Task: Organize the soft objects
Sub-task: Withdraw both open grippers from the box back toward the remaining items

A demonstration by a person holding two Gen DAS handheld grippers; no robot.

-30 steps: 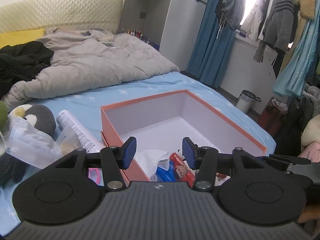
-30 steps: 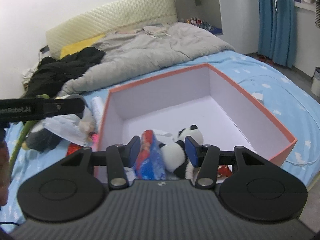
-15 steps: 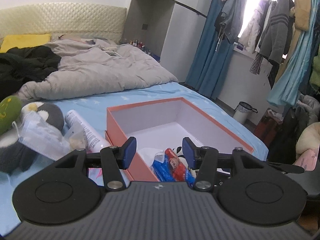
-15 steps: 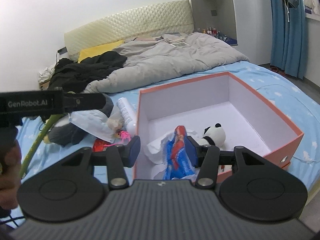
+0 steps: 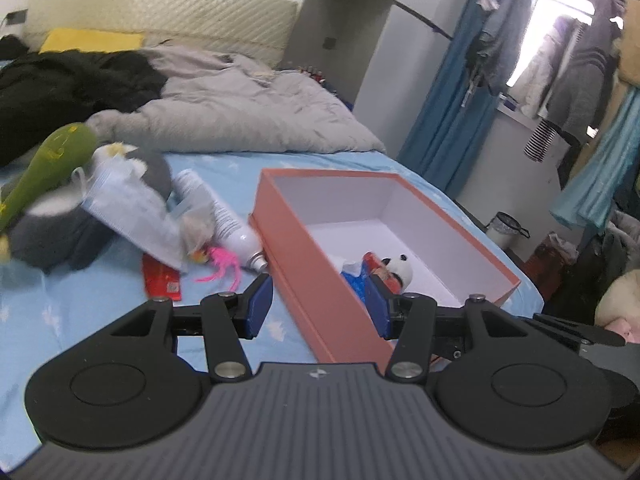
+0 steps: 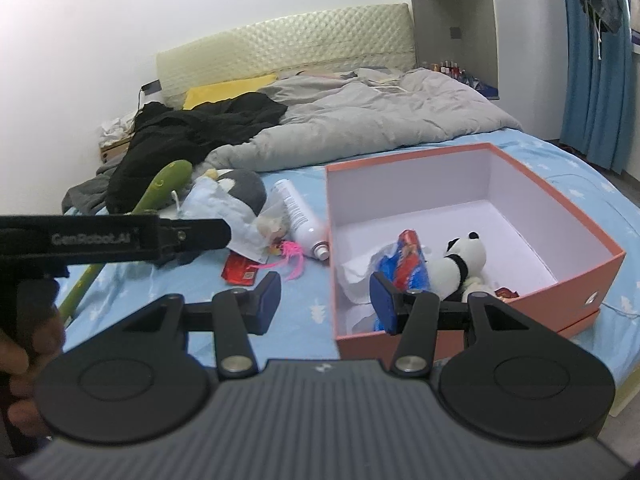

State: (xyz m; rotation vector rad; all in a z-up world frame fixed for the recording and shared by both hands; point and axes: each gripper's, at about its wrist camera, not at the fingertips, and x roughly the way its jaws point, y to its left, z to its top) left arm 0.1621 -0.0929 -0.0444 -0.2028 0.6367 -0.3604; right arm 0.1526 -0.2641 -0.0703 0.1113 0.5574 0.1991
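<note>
An orange box (image 6: 560,200) with a white inside lies on the blue bed. In it are a panda plush (image 6: 460,264), a blue-and-red packet (image 6: 404,260) and white tissue (image 6: 360,272). Left of the box is a pile: a grey penguin plush (image 5: 52,224), a green plush (image 5: 48,164), a clear bag (image 5: 132,208), a white bottle (image 5: 224,220), a pink feathery toy (image 5: 220,264) and a red packet (image 5: 160,280). My left gripper (image 5: 319,308) hovers open over the box's near left corner. My right gripper (image 6: 325,304) is open and empty over the box's left wall.
A grey duvet (image 6: 360,120) and black clothes (image 6: 192,136) cover the far half of the bed. Blue curtains (image 5: 452,120), hanging clothes (image 5: 580,80) and a small bin (image 5: 504,228) stand to the right of the bed. A hand (image 6: 16,340) holds the left gripper's handle.
Both grippers have drawn back and to the left, away from the box. The box now looks smaller and further right, and the pile of toys has come into view.
</note>
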